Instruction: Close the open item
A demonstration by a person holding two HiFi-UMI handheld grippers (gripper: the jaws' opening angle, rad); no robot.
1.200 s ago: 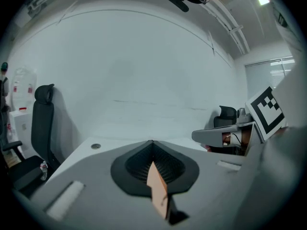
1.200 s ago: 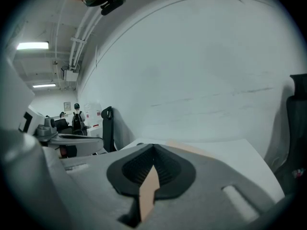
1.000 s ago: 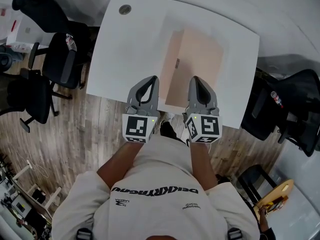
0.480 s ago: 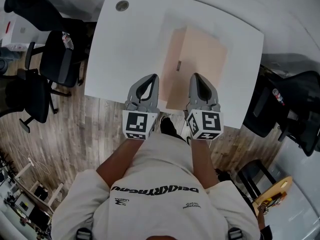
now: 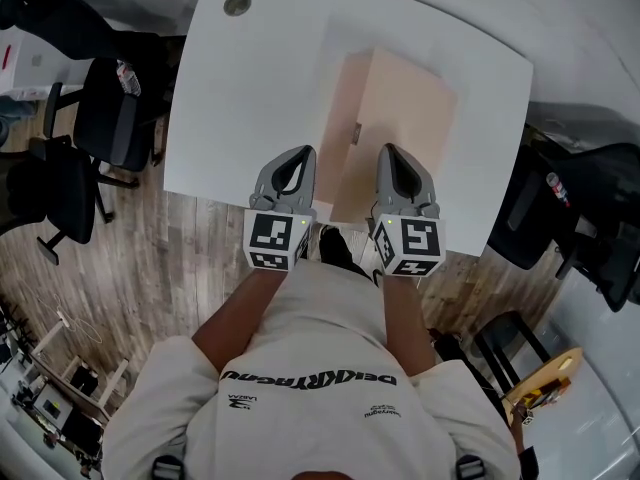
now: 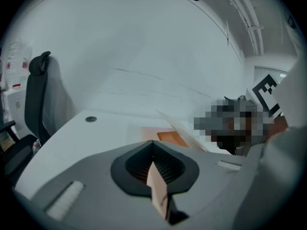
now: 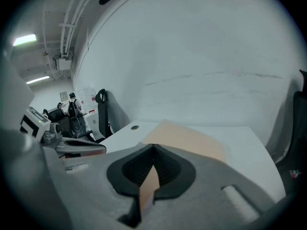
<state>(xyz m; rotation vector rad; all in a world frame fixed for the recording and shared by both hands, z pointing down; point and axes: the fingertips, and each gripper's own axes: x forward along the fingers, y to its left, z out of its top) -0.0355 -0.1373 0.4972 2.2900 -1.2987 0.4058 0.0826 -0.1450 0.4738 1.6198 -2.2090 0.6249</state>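
Note:
A tan cardboard box (image 5: 400,118) stands on the white table (image 5: 250,98), with one flap (image 5: 342,128) standing open along its left side. In the left gripper view the box (image 6: 170,138) lies ahead to the right, its flap raised. My left gripper (image 5: 298,158) hovers at the table's near edge just left of the box; my right gripper (image 5: 390,158) is level with it at the box's near end. Both are shut with nothing from the table in them; a thin tan strip shows at each jaw seam. In the right gripper view the box (image 7: 187,138) lies straight ahead.
Black office chairs stand left of the table (image 5: 110,118) and to its right (image 5: 590,218). A round cable grommet (image 5: 237,5) sits at the table's far left corner. Wooden floor (image 5: 190,258) lies under me at the near edge.
Both grippers stay side by side and shut, drifting a little toward the box. The table and box have slid slightly in the head view as the head moved.

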